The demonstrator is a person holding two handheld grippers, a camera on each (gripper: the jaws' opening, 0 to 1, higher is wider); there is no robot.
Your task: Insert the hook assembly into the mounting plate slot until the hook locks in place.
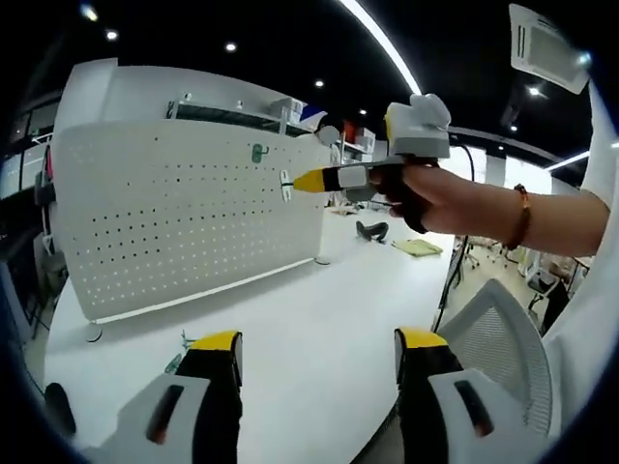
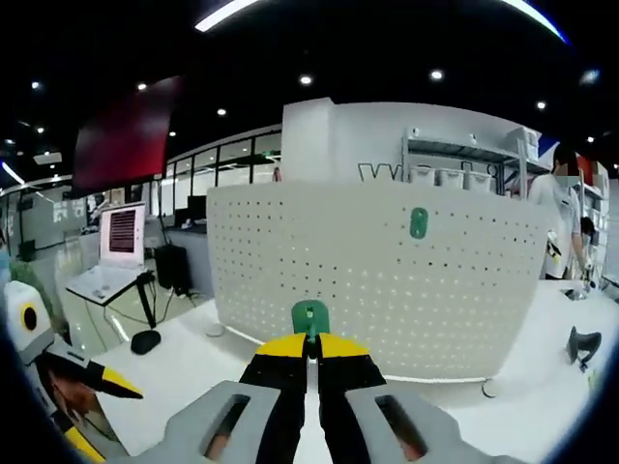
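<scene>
Right gripper [image 2: 309, 350]: jaws pressed together at lower centre of the right gripper view, pinching a green hook assembly [image 2: 309, 317] that stands up above the yellow tips. Behind it, across mid-frame, stands the white pegboard mounting plate [image 2: 387, 290] on the white tabletop [image 2: 193, 372]; a second green hook [image 2: 418, 222] is already seated high on the board, right of centre.

Left gripper [image 1: 317, 362]: jaws wide apart at the bottom of the left gripper view, nothing between them. The right gripper enters that frame from the right, its tips close to the board.
</scene>
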